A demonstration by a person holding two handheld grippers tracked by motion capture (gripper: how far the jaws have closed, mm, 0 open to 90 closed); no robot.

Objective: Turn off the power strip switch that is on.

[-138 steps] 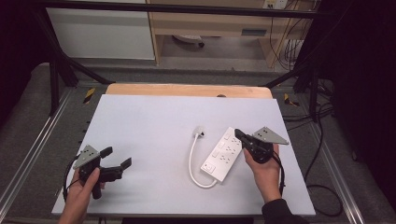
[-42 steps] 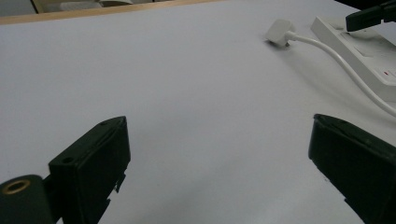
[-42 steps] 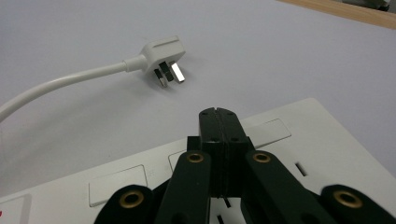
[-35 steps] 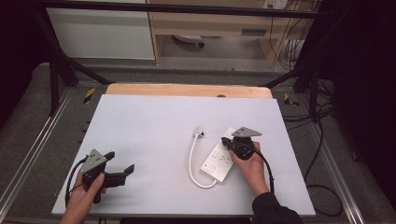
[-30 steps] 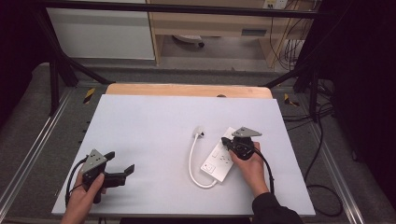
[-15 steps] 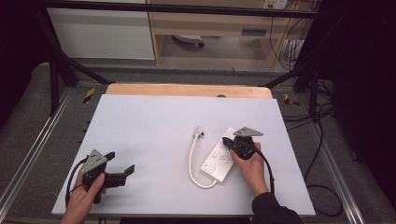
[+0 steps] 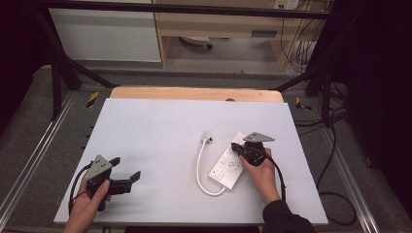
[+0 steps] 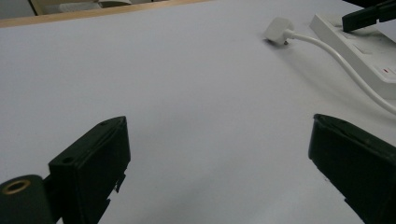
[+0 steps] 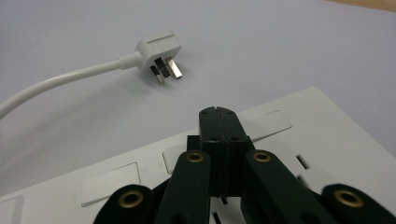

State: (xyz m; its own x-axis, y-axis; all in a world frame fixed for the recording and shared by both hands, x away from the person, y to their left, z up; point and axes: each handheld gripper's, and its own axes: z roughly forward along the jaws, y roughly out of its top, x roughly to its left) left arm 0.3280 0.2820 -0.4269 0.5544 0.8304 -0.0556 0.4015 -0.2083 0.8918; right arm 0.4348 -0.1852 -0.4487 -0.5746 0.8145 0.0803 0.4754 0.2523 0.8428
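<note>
A white power strip (image 7: 228, 165) lies right of the table's middle, its cable (image 7: 199, 167) looping to a three-pin plug (image 7: 208, 137) lying loose on the table. My right gripper (image 7: 236, 147) is shut with nothing between its jaws. Its closed tip (image 9: 218, 115) sits over the strip's top face (image 9: 308, 126), beside the rocker switches; contact cannot be told. The plug (image 9: 159, 51) lies beyond it. My left gripper (image 7: 125, 168) is held open near the front left, well apart from the strip. Bare table shows between its jaws (image 8: 219, 140), with the plug (image 8: 279, 31) and strip (image 8: 364, 51) far off.
The white table top (image 7: 160, 131) has a wooden strip (image 7: 194, 93) along its far edge. Metal frame rails (image 7: 34, 160) run along both sides, and loose black cables (image 7: 335, 194) lie on the floor to the right.
Since the earliest frame my right gripper has moved left from the strip's right end to over its top face. Over the last second, neither gripper has visibly moved.
</note>
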